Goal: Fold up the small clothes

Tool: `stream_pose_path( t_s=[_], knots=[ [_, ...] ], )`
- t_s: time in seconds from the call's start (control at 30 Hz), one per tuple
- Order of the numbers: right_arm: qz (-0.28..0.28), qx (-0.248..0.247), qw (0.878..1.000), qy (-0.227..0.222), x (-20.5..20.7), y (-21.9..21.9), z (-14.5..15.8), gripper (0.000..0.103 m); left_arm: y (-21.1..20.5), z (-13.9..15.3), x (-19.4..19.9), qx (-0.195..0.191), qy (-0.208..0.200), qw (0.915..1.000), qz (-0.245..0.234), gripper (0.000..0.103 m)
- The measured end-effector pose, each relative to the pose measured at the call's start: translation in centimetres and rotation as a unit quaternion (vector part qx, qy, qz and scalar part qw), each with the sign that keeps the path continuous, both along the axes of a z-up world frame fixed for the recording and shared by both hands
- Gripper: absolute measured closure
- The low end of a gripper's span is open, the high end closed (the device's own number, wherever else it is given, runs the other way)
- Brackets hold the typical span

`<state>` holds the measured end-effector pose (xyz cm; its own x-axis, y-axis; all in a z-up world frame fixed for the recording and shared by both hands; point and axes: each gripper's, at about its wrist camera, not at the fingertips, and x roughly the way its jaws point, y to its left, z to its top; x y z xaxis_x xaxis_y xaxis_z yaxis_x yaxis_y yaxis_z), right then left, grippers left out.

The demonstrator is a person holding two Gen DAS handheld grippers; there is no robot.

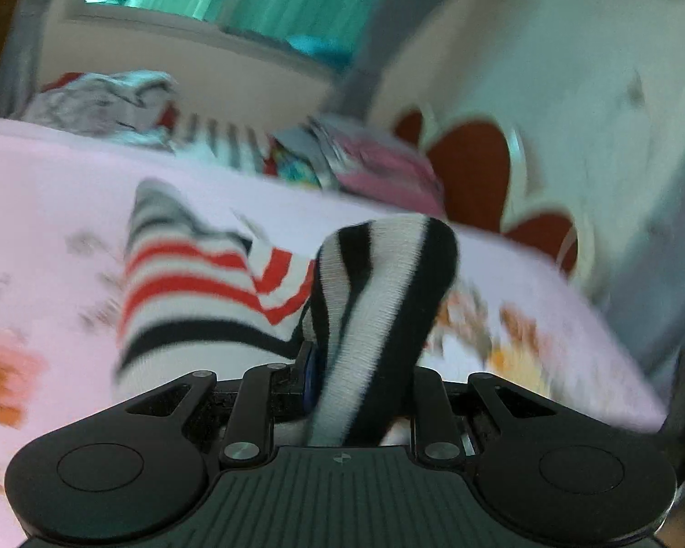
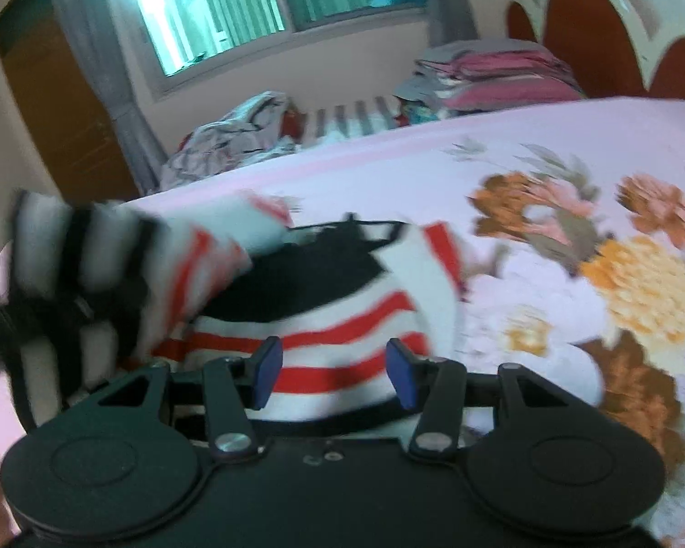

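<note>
Left wrist view: from just behind the jaws, tilted downward, very close over the pink floral bedspread, facing the cream headboard with red scalloped panels. Right wrist view: likewise low and close, facing across the bed toward the green-lit window. Both views share the bedspread, window, headboard and the heap of clothes at the far edge.

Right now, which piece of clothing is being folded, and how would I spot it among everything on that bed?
Find the pink flowered bedspread; clothes piles sit at its far edge. The piece is the striped garment lying nearer, alone. Unlike the crumpled grey heap and pink folded stack, it has red, black and white stripes.
</note>
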<state>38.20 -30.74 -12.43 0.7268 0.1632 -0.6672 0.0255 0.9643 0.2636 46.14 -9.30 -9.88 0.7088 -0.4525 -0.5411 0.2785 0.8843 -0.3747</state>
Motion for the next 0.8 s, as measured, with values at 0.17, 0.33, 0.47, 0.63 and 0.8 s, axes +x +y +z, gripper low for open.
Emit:
stream_pose_path(
  t_s=[0.17, 0.33, 0.47, 0.63, 0.8],
  knots=[
    [-0.015, 0.049, 0.999, 0.01, -0.6, -3.1, 0.1, 0.054, -3.2, -0.4, -2.4, 0.082, -0.022, 0.9947, -0.058, 0.046],
    [0.005, 0.145, 0.989, 0.03, 0.8, -3.4, 0.3, 0.043, -4.9, 1.4, -4.3, 0.117, -0.031, 0.9868, -0.108, 0.023],
    [0.03, 0.19, 0.979, 0.07, 2.7, -2.1, -0.9, 0.038, -3.8, 2.1, -6.5, 0.107, -0.021, 0.9861, -0.126, 0.023],
    [0.044, 0.219, 0.967, 0.119, 5.0, -0.4, -3.2, 0.044, -0.6, 3.4, -8.1, 0.066, 0.005, 0.9914, -0.113, 0.023],
    [0.052, 0.185, 0.977, 0.089, 5.3, 0.8, -2.5, 0.075, 4.4, 5.3, -10.3, 0.033, -0.01, 0.9985, -0.042, 0.023]
  ],
)
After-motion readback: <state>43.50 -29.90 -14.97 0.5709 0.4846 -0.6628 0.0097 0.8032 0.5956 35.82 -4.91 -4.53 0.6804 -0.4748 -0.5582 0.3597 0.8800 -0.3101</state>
